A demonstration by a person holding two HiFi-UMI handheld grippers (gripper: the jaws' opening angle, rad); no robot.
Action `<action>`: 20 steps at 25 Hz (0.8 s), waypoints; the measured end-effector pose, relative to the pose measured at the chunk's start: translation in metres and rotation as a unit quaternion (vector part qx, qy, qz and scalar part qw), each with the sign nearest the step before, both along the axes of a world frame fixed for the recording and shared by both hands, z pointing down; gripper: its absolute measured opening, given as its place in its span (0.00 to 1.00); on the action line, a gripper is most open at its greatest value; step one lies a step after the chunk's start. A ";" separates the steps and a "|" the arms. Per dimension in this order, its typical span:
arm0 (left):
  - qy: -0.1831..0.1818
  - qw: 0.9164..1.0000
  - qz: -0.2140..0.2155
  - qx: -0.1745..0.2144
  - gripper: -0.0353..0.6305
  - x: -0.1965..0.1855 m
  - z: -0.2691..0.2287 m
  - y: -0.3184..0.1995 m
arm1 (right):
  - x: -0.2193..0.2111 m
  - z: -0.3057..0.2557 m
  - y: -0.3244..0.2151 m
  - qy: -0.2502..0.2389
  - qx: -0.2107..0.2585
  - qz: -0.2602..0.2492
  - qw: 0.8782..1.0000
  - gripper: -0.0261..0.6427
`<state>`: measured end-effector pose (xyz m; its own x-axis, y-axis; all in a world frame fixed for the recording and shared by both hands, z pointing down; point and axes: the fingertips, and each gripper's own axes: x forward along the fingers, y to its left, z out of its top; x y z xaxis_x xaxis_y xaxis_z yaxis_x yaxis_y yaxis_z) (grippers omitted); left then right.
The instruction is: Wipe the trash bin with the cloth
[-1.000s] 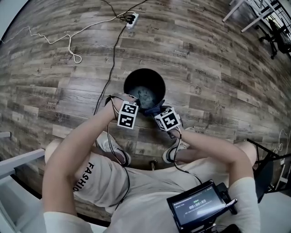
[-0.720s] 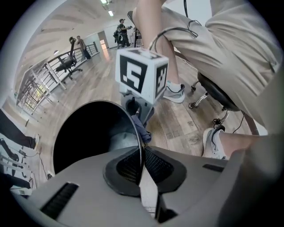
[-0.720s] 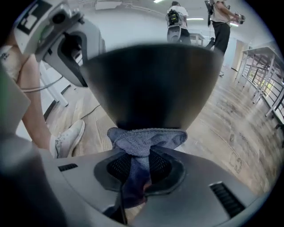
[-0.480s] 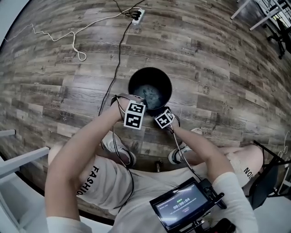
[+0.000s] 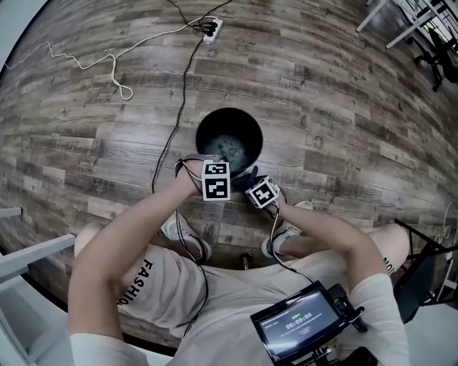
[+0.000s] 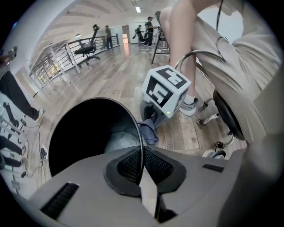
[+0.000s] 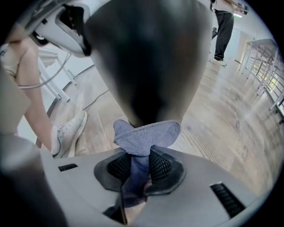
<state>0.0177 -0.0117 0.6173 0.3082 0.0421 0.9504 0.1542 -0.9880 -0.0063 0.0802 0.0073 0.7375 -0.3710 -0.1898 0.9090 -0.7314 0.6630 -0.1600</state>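
A black round trash bin (image 5: 202, 129) stands on the wood floor in front of the seated person. My left gripper (image 5: 214, 163) is at its near rim. In the left gripper view the thin rim (image 6: 134, 124) runs between the pads (image 6: 153, 165), and the jaws have just closed on it. My right gripper (image 5: 248, 180) is shut on a blue-grey cloth (image 7: 145, 133). It holds the cloth's bunched end against the bin's dark outer wall (image 7: 146, 57), low on the near side. The cloth (image 6: 149, 131) also shows beside the bin under the right gripper's marker cube (image 6: 165, 90).
A black cable (image 5: 182, 78) and a white cord (image 5: 114, 75) run over the floor to a power strip (image 5: 209, 30) beyond the bin. The person's shoes (image 5: 180, 232) sit close behind it. A screen device (image 5: 304, 329) hangs at the chest. White table legs (image 5: 401, 21) stand far right.
My right gripper has sunk down the bin's near side with the cloth. My left gripper stayed at the rim and rolled a little.
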 end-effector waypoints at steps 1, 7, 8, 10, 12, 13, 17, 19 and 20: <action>0.003 1.000 -0.022 -0.001 0.09 0.004 0.000 -0.001 | 0.001 -0.017 0.002 -0.005 0.003 -0.003 1.000 0.15; 0.032 0.997 -0.028 -0.059 0.25 0.015 -0.008 0.017 | -0.002 -0.113 0.007 -0.047 0.023 -0.021 0.998 0.15; 0.030 0.998 -0.011 -0.063 0.32 0.012 -0.008 0.022 | -0.004 -0.126 0.007 -0.055 0.022 -0.018 0.998 0.15; 0.019 0.998 0.034 -0.042 0.40 0.002 -0.006 0.025 | -0.009 -0.147 0.007 -0.068 0.021 -0.018 0.997 0.15; -0.001 0.997 0.082 0.006 0.40 -0.011 -0.003 0.017 | -0.016 -0.158 0.010 -0.075 0.017 -0.021 0.997 0.15; -0.010 0.995 0.095 0.025 0.40 -0.018 -0.001 0.011 | -0.019 -0.159 0.011 -0.077 0.013 -0.021 0.997 0.15; -0.030 0.993 0.109 0.044 0.40 -0.040 0.005 -0.005 | -0.032 -0.152 0.008 -0.081 0.003 -0.011 0.997 0.15; -0.039 0.989 0.130 0.059 0.36 -0.045 0.012 -0.007 | -0.036 -0.145 0.001 -0.081 0.002 -0.001 0.997 0.15; -0.043 0.986 0.142 0.075 0.30 -0.045 0.014 -0.009 | -0.037 -0.140 -0.005 -0.079 0.003 0.002 0.997 0.15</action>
